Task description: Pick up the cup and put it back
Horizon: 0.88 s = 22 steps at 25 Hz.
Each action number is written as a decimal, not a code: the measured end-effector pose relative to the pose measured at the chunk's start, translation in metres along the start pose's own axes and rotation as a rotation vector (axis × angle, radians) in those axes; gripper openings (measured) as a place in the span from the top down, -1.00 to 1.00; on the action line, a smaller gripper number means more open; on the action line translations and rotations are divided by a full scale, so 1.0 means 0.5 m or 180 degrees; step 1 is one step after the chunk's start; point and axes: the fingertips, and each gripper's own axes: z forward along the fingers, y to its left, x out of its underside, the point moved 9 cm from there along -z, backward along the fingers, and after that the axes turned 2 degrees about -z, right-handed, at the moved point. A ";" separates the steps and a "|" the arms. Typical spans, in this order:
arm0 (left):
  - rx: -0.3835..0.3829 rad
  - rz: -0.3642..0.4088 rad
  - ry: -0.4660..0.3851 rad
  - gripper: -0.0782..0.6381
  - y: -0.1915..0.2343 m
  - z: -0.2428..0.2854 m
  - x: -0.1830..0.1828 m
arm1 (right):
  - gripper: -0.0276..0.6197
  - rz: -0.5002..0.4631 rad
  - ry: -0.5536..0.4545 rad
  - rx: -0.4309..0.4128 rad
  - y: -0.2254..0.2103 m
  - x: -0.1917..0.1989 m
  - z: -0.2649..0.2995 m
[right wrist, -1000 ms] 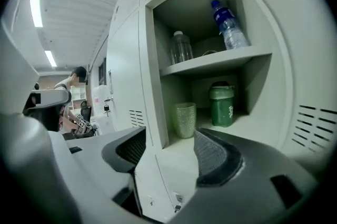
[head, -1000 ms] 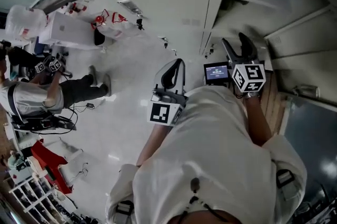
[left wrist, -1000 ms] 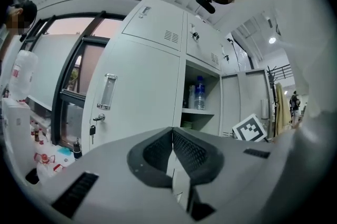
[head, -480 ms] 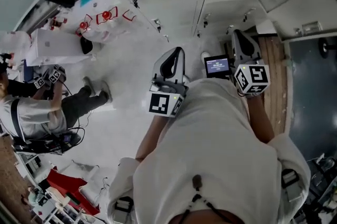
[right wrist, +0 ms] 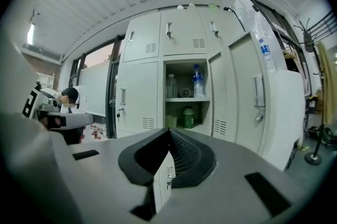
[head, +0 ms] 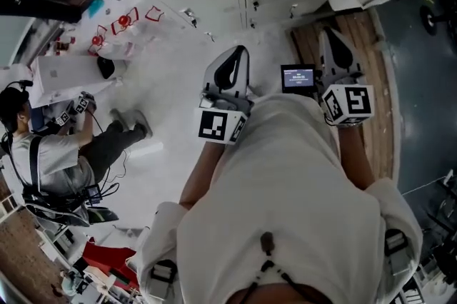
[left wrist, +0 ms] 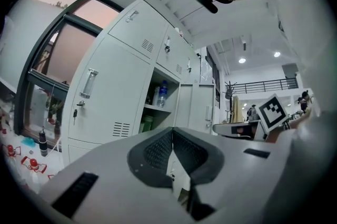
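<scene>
An open locker [right wrist: 185, 98] stands ahead in a wall of grey lockers. On its lower shelf are a dark green cup [right wrist: 188, 116] and a pale green cup [right wrist: 171, 121]. The upper shelf holds a water bottle [right wrist: 197, 81] and a clear glass [right wrist: 171, 85]. My right gripper [right wrist: 168, 131] is shut and empty, well short of the locker. My left gripper [left wrist: 172, 130] is also shut and empty, and it sees the same locker [left wrist: 158, 107] and bottle [left wrist: 162, 94] from the left. In the head view both the left gripper [head: 238, 51] and the right gripper [head: 328, 33] are held out in front of my chest.
The locker's door [right wrist: 251, 97] hangs open on the right, with another bottle [right wrist: 266, 54] on top. A person [head: 50, 153] sits at the left beside a table [head: 68, 74]. A small screen [head: 298, 76] sits between my grippers. A wooden strip of floor [head: 357, 46] runs ahead on the right.
The right gripper's jaws, apart a second ago, have come together. The head view has swung, so the lockers and the seated person have shifted in the frame.
</scene>
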 end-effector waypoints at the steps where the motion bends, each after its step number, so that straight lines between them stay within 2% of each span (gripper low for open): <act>1: -0.0004 0.0020 -0.0003 0.76 -0.012 0.001 0.000 | 0.83 0.0007 -0.0020 -0.0005 -0.010 0.002 -0.010; 8: -0.0181 0.0141 -0.0001 0.76 -0.143 -0.008 0.018 | 0.84 0.0032 -0.0175 -0.0175 -0.099 0.015 -0.113; 12: -0.0332 0.0117 -0.0026 0.76 -0.278 -0.025 0.051 | 0.84 0.0015 -0.0196 -0.0313 -0.171 0.034 -0.227; 17: -0.0568 0.0042 -0.0010 0.76 -0.457 -0.047 0.101 | 0.84 0.0229 -0.0155 -0.0461 -0.268 0.083 -0.358; 22: -0.0797 0.0058 0.0054 0.76 -0.580 -0.106 0.110 | 0.84 0.0310 -0.0052 -0.0696 -0.305 0.105 -0.446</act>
